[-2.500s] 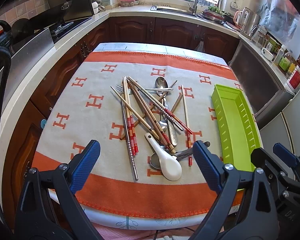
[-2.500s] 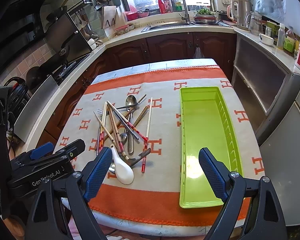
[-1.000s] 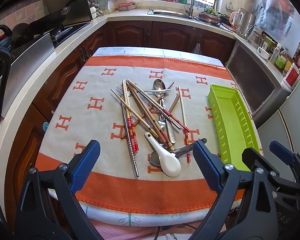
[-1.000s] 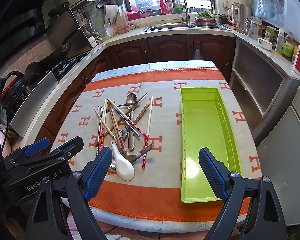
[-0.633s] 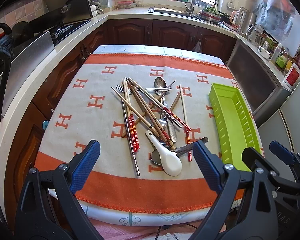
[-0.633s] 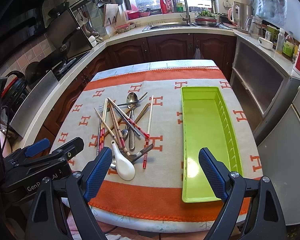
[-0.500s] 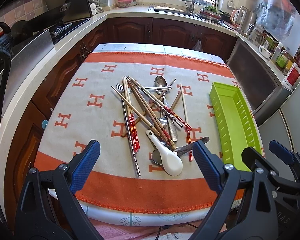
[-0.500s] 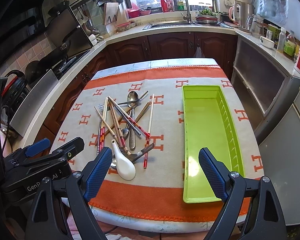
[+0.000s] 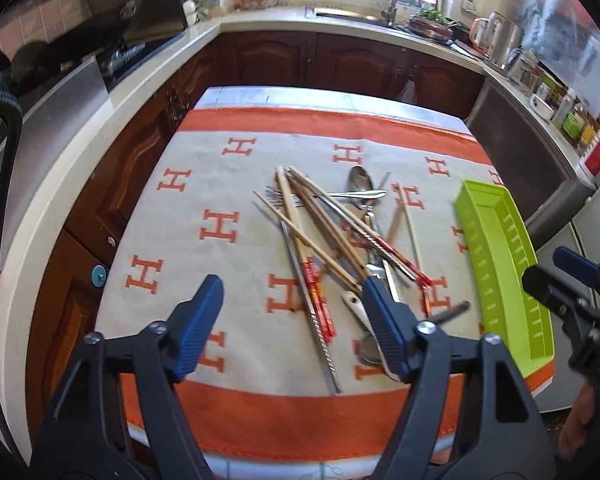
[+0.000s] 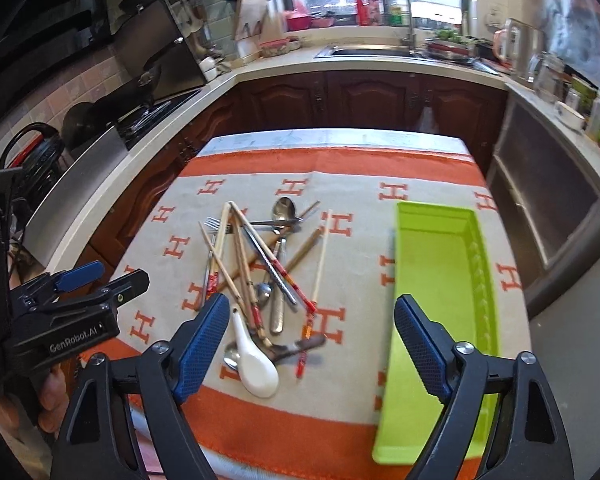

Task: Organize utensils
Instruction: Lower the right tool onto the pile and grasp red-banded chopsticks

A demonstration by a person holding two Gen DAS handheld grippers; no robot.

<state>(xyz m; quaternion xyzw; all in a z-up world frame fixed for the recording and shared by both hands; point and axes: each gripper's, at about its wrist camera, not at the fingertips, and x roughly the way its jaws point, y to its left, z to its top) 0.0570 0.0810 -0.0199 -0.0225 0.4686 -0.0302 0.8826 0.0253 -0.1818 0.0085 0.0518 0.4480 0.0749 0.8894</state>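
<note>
We work over a tabletop (image 10: 260, 420) draped in a beige and orange cloth, a kitchen counter wrapping round behind it. The largest task piece is the green tray (image 10: 440, 280), empty, lying lengthwise at about three o'clock of the cloth in the right wrist view. At the cloth's centre sits the pile of utensils (image 10: 260, 264): chopsticks (image 9: 316, 236) crossed over metal spoons and a fork (image 10: 212, 224), with a white ceramic spoon (image 10: 256, 360) at the pile's six o'clock end, its bowl towards us. Our left gripper (image 9: 292, 324) hangs above the near half of the pile, its jaws narrowing from wide with nothing pressed between them; a red-banded chopstick shows in the gap below. Our right gripper (image 10: 312, 348) hovers over the white spoon and the tray's near edge, its jaws also drawing in, empty. The risk we judge greatest is the tangle: closing on one chopstick may drag its crossed neighbours or roll them off the cloth's six o'clock edge. Thin, round sticks lying flat may slip out of the pads, and the smooth spoon could skid or chip if nudged. Both grippers crowding one pile could also collide.
</note>
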